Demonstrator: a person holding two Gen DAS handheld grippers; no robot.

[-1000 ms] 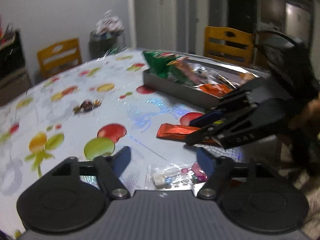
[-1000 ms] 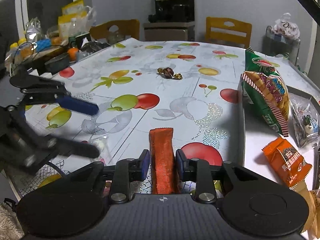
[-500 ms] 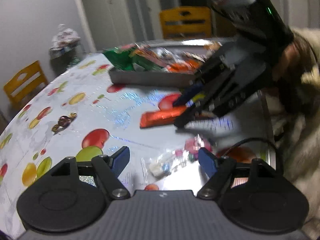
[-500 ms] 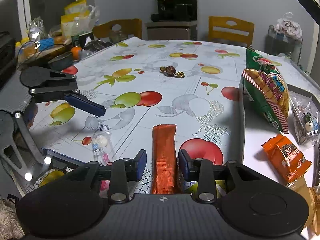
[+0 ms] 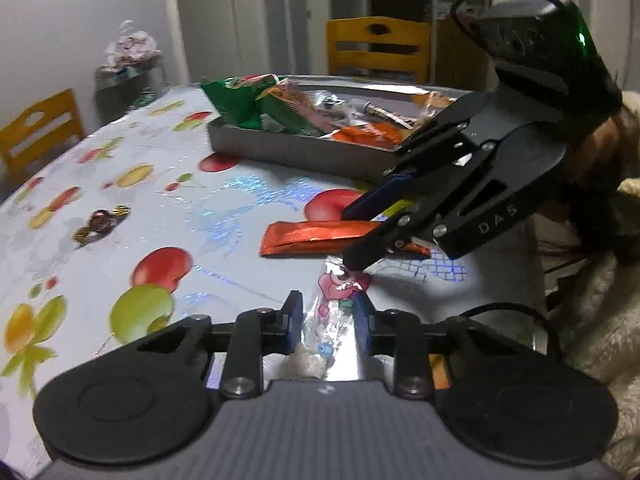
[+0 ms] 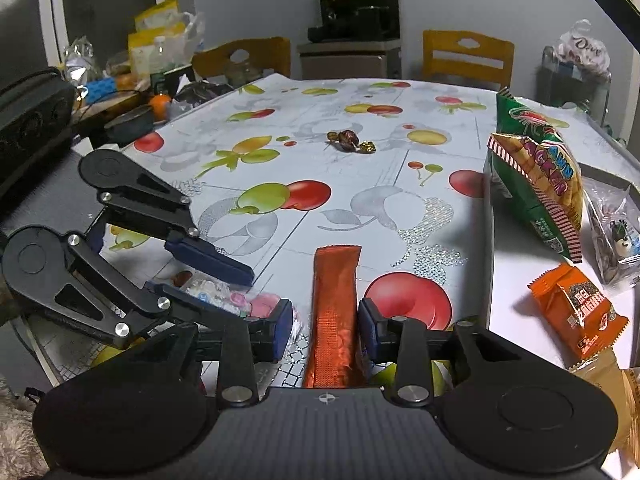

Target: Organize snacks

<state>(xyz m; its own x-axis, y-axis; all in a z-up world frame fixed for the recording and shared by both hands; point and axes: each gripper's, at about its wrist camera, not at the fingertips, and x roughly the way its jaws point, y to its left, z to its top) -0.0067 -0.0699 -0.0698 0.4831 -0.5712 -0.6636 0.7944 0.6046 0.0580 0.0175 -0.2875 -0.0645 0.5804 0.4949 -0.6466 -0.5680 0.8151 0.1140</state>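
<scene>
Nearest the left wrist camera, the left gripper [image 5: 327, 320] had just been closing on a clear candy packet [image 5: 334, 312] lying on the counter [image 5: 240, 216]; its pads bracketed the packet's narrow waist, though we could not tell whether they yet pressed it. We judged the packet light, crinkly and slippery, best taken across its middle, since a hard squeeze might crush the sweets inside. Beside it, the right gripper [image 6: 325, 330] straddled an orange foil bar [image 6: 334, 312], its jaws parted with small gaps on either side, holding nothing. We judged the bar light and fairly stiff, with slick foil, best pinched across its width near one end. Both grippers pitched downward toward the counter, almost touching each other. Farther off stood the metal tray [image 5: 292, 152] of snacks, and a wrapped chocolate [image 6: 352, 140] lay apart.
</scene>
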